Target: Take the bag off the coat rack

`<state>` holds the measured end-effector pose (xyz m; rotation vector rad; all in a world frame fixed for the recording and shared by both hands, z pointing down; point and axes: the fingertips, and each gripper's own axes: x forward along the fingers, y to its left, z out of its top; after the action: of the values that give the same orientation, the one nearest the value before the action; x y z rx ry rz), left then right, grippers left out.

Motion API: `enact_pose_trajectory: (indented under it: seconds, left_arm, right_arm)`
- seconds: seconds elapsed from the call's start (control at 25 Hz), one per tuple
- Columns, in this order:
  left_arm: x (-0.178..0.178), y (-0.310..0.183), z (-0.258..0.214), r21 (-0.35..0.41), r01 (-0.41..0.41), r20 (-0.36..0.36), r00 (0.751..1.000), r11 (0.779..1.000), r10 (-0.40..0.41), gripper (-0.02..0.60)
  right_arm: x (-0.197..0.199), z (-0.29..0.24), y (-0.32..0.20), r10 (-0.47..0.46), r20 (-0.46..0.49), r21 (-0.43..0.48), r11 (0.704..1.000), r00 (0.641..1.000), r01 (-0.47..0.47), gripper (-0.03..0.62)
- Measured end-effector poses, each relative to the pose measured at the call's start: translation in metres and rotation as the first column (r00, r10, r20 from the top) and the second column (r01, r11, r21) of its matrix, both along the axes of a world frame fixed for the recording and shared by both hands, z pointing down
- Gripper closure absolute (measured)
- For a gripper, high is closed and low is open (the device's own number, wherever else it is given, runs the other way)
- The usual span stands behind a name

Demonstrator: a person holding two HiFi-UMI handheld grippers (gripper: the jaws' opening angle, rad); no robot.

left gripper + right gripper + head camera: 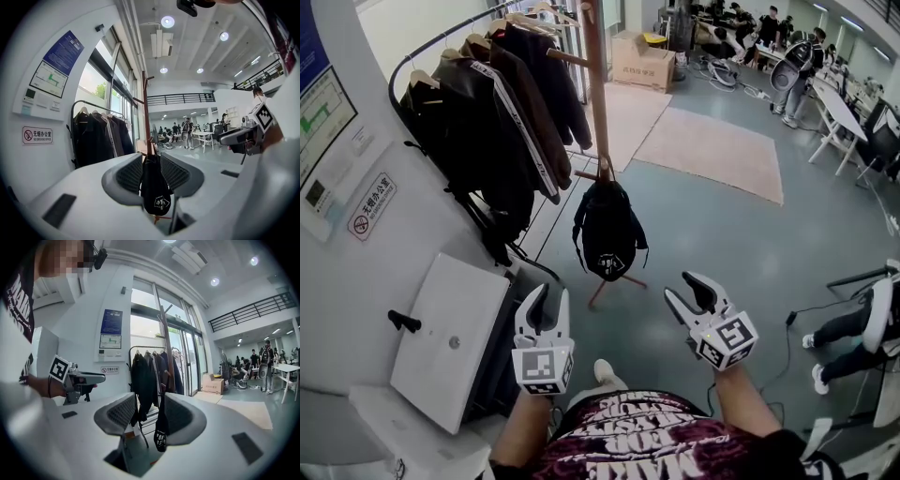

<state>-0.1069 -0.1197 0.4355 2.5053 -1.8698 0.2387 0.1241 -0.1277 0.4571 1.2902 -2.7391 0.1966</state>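
Observation:
A black bag (607,230) with a white logo hangs by its strap from a low peg of the wooden coat rack (596,84). Both grippers are held in front of it, some way short of the bag. My left gripper (553,292) is open and empty, below and left of the bag. My right gripper (682,286) is open and empty too, below and right of it. In the left gripper view the bag (155,187) shows far off in the gap between the jaws. The right gripper view also frames the bag (161,427) between its jaws, beside the pole (166,348).
A rail of dark jackets (487,112) stands just left of the coat rack. A white cabinet (450,337) sits against the wall at the left. A rug (712,150) and a cardboard box (642,61) lie beyond. A seated person's legs (844,337) show at the right.

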Motion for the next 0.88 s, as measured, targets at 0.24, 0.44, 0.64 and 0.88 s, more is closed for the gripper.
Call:
enact_pose_trajectory:
  seconds: [0.24, 0.44, 0.64, 0.88]
  left_arm:
    - [-0.013, -0.025, 0.004, -0.011, 0.001, 0.005, 1.0, 1.0, 0.0, 0.469]
    - [-0.024, -0.047, 0.002, -0.004, 0.001, 0.0, 1.0, 1.0, -0.001, 0.471]
    - [-0.028, -0.069, -0.001, 0.004, -0.019, -0.007, 1.0, 1.0, 0.019, 0.471]
    - [-0.031, -0.09, -0.002, 0.009, -0.055, -0.02, 0.998, 0.998, 0.055, 0.471]
  right_arm:
    - [-0.01, 0.003, -0.026, 0.006, 0.0, -0.009, 1.0, 1.0, -0.006, 0.388]
    - [-0.026, 0.0, -0.046, -0.007, -0.007, -0.004, 1.0, 1.0, 0.007, 0.388]
    - [-0.031, -0.003, -0.065, 0.009, -0.017, -0.003, 1.0, 1.0, -0.009, 0.388]
    - [-0.034, -0.007, -0.079, 0.044, -0.029, 0.002, 0.999, 0.999, -0.044, 0.388]
